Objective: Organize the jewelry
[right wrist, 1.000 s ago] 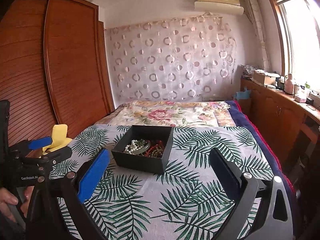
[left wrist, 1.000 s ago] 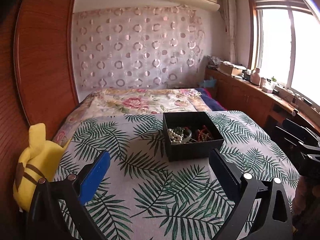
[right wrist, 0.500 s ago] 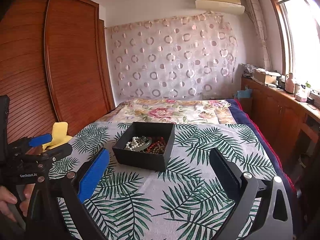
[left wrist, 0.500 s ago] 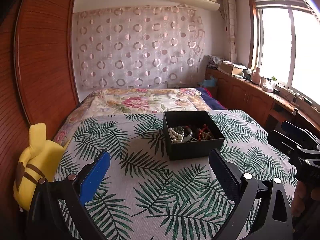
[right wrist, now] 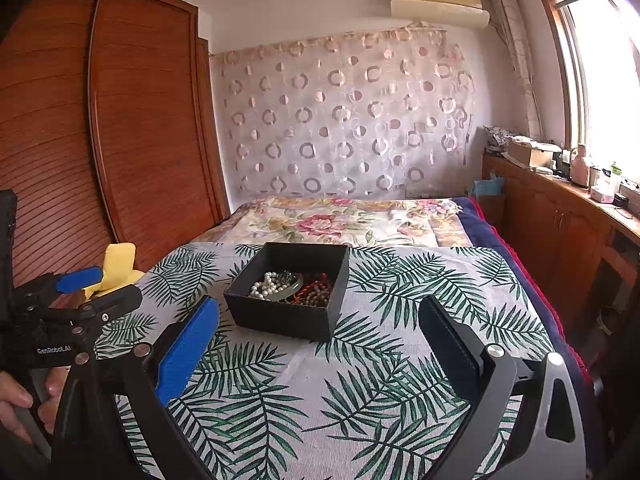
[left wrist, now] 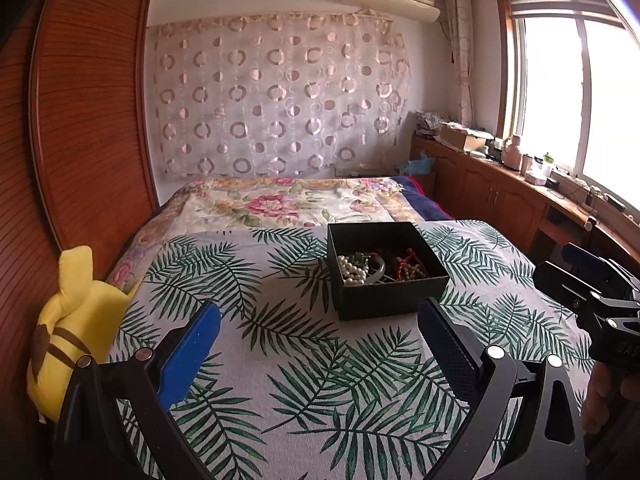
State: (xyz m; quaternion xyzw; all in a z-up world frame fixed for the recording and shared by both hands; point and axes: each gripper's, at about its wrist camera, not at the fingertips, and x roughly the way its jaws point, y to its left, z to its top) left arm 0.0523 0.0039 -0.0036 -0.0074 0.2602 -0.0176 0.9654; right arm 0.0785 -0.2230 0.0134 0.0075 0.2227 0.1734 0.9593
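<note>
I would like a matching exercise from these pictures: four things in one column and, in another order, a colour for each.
Things:
1. box
2. plush toy
3. pearl beads
4. wardrobe

Colours:
A. white
B. reddish brown
C. black
D. yellow

Pairs: 1-C, 2-D, 3-A, 4-B
</note>
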